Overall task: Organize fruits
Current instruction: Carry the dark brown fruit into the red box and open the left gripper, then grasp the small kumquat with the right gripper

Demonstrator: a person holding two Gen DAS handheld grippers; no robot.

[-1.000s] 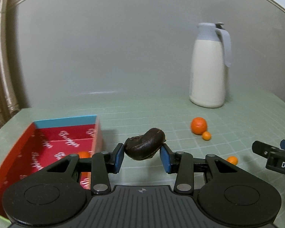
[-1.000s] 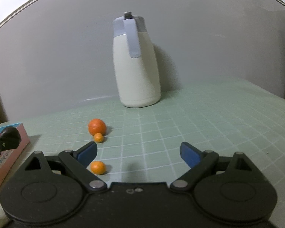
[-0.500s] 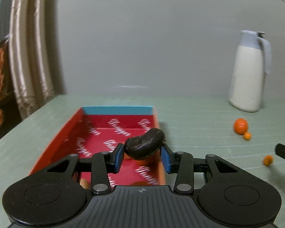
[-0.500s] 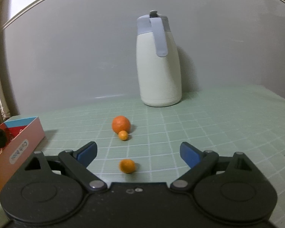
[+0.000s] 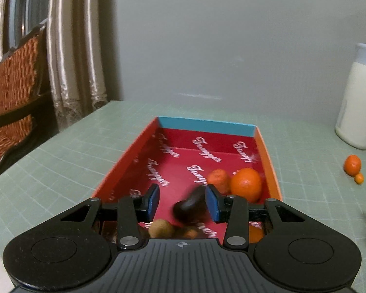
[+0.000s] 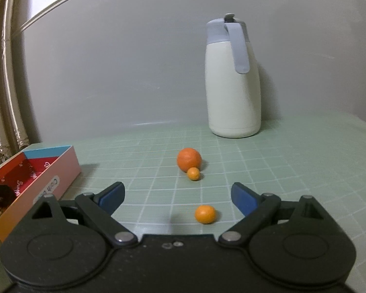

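Item, dark fruit (image 5: 190, 206): a second ago we gripped it in the left hand-held gripper (image 5: 181, 203) beside the red box (image 5: 268, 157); now it lies loose between parted pads, over the box's near end by two oranges (image 5: 245, 184), so this deposit looks done. Right hand-held gripper (image 6: 177, 195) is released wide above a small orange (image 6: 205, 214), likely next. Green gridded desk (image 6: 292, 161), white jug (image 6: 233, 80) at its far edge, grey wall, curtain.

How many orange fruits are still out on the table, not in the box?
3: a big orange near the jug, a small one touching its front, another small one nearer, between the right gripper's open fingers.
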